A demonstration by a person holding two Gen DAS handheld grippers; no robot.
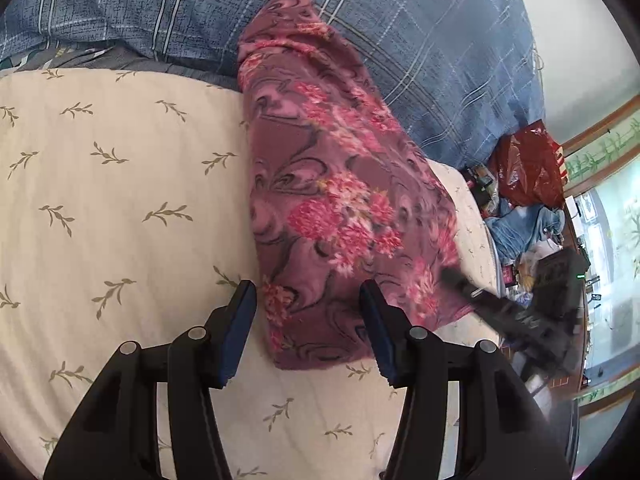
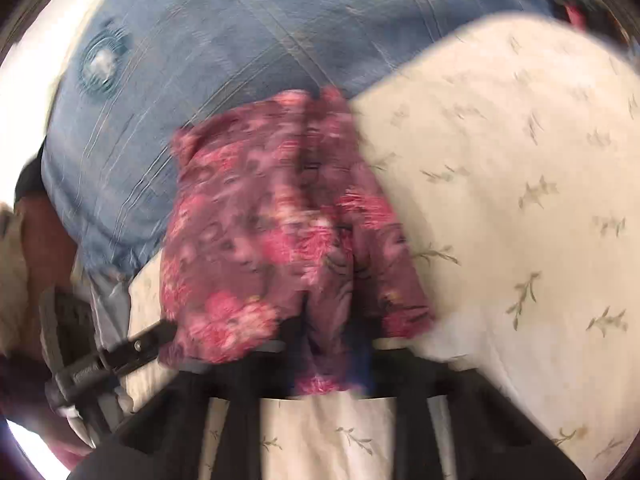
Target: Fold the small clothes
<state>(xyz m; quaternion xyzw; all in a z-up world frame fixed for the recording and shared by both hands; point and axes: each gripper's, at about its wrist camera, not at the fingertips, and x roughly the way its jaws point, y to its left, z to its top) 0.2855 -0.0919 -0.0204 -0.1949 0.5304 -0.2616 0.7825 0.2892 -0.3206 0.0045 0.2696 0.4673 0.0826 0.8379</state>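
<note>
A maroon garment with pink flowers (image 1: 332,200) lies lengthwise on the cream leaf-print sheet (image 1: 100,200). Its far end rests on the blue plaid quilt. My left gripper (image 1: 310,320) hovers open over the garment's near end, with flat cloth showing in the gap and neither pad pressing on it. My right gripper (image 1: 450,276) comes in blurred from the right at the garment's near right edge. In the blurred right wrist view, the right gripper (image 2: 332,354) is shut on a bunch of the garment (image 2: 260,220), which drapes over and hides its fingers. The left gripper (image 2: 162,332) touches the cloth's left edge there.
The blue plaid quilt (image 1: 400,40) is heaped along the back of the bed. Past the bed's right edge are a red plastic bag (image 1: 528,164), blue jeans (image 1: 516,228) and small clutter. A hand (image 2: 28,392) holds the left gripper's handle.
</note>
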